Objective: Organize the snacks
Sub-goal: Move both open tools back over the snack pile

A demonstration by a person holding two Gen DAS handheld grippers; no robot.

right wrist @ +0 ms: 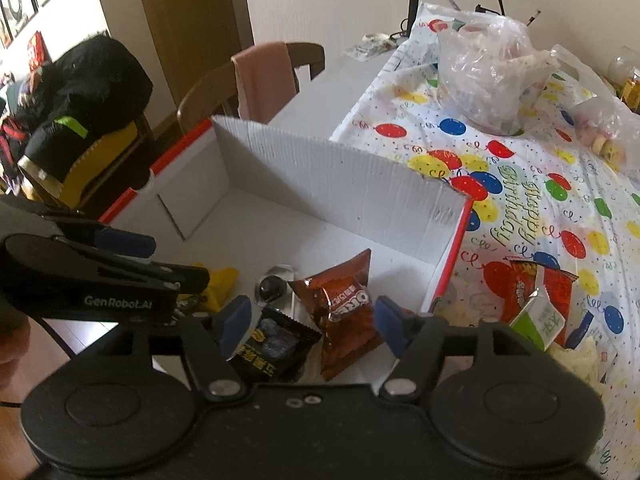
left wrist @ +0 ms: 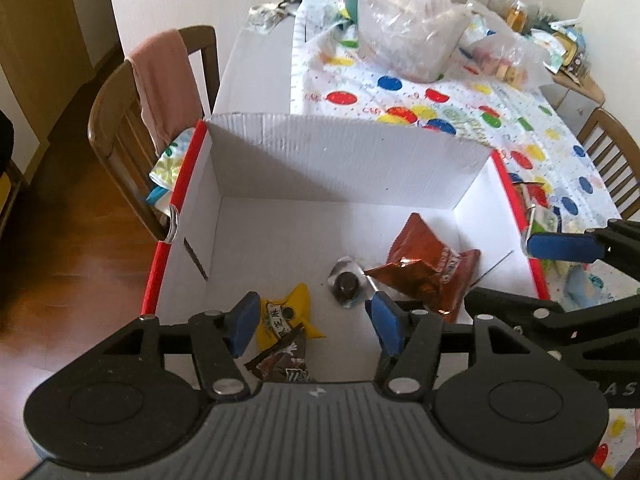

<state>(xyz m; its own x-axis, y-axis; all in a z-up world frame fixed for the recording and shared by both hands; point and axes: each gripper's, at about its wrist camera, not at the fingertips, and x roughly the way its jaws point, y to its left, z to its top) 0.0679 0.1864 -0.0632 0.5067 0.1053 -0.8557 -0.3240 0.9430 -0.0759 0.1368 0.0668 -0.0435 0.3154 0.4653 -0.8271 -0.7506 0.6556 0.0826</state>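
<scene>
A white cardboard box (left wrist: 340,160) with red edges sits on the table and also shows in the right wrist view (right wrist: 340,176). Inside lie a brown Oreo packet (left wrist: 424,264) (right wrist: 340,304), a clear-wrapped dark sweet (left wrist: 347,284) (right wrist: 272,286), a yellow packet (left wrist: 284,316) (right wrist: 222,280) and a dark brown M&M's packet (left wrist: 286,364). A black packet (right wrist: 276,344) lies under the right gripper. My left gripper (left wrist: 314,326) is open and empty above the box's near side. My right gripper (right wrist: 310,326) is open above the box, over the black packet.
The table carries a balloon-print cloth (right wrist: 540,208). Red and green snack packets (right wrist: 536,300) lie right of the box. Plastic bags of food (left wrist: 408,28) (right wrist: 488,72) stand at the back. A wooden chair with a pink cloth (left wrist: 160,88) stands left of the table.
</scene>
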